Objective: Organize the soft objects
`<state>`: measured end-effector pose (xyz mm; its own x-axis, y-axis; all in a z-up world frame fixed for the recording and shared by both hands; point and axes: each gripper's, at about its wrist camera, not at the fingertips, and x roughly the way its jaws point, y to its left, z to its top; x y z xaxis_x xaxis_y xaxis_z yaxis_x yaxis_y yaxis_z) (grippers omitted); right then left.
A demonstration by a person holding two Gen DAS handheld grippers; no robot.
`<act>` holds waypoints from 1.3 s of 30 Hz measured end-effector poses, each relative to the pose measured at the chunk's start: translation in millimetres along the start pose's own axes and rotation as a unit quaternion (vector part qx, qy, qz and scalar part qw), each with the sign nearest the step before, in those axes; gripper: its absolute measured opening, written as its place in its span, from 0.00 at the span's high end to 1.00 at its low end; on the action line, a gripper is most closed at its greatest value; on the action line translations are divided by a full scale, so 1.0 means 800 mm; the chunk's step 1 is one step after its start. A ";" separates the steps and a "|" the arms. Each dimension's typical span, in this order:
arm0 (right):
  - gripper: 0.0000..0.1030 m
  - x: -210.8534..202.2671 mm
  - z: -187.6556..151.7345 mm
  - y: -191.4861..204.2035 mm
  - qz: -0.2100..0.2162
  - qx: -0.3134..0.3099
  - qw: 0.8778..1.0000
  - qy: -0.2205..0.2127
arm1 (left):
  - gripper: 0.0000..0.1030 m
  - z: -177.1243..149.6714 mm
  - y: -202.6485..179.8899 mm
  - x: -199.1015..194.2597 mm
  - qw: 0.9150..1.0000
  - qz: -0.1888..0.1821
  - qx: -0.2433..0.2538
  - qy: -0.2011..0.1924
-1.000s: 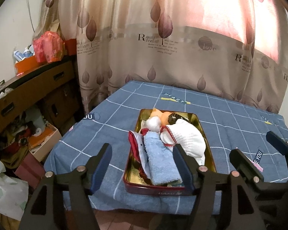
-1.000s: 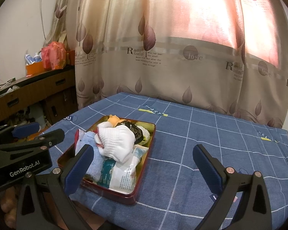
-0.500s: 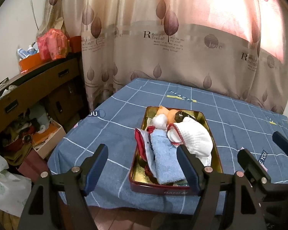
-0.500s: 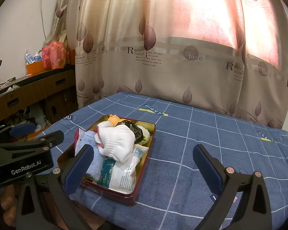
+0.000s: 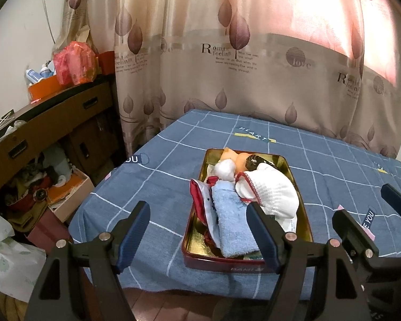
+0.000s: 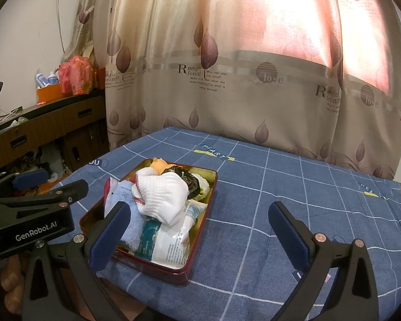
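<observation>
left gripper (image 5: 197,230) wide apart, empty | tin (image 5: 200,254) holds towel (image 5: 231,224), possibly sock (image 5: 270,190)

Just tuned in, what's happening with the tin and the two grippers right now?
Nothing is being held yet. Both the left gripper and the right gripper are open and hang short of the tin on the blue cloth. The tin is packed with soft things: a white sock on top, a blue towel beside it, a red-and-white cloth at its left edge. All of them lie untouched.
</observation>
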<state>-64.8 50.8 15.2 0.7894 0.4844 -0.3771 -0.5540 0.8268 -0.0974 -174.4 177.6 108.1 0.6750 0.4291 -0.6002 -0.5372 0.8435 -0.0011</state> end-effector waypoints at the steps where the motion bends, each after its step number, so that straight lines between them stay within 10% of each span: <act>1: 0.01 0.000 -0.001 0.000 0.000 -0.001 1.000 0.000 | 0.26 0.000 0.000 -0.001 1.000 0.001 0.000 0.000; 39: 0.01 -0.001 -0.008 -0.001 0.003 0.000 1.000 0.004 | 0.25 0.000 0.007 0.013 1.000 0.000 0.002 0.022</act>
<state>-66.6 48.2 9.2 0.7832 0.4873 -0.3860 -0.5592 0.8236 -0.0947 -170.0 186.8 101.9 0.6519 0.4139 -0.6354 -0.5346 0.8451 0.0020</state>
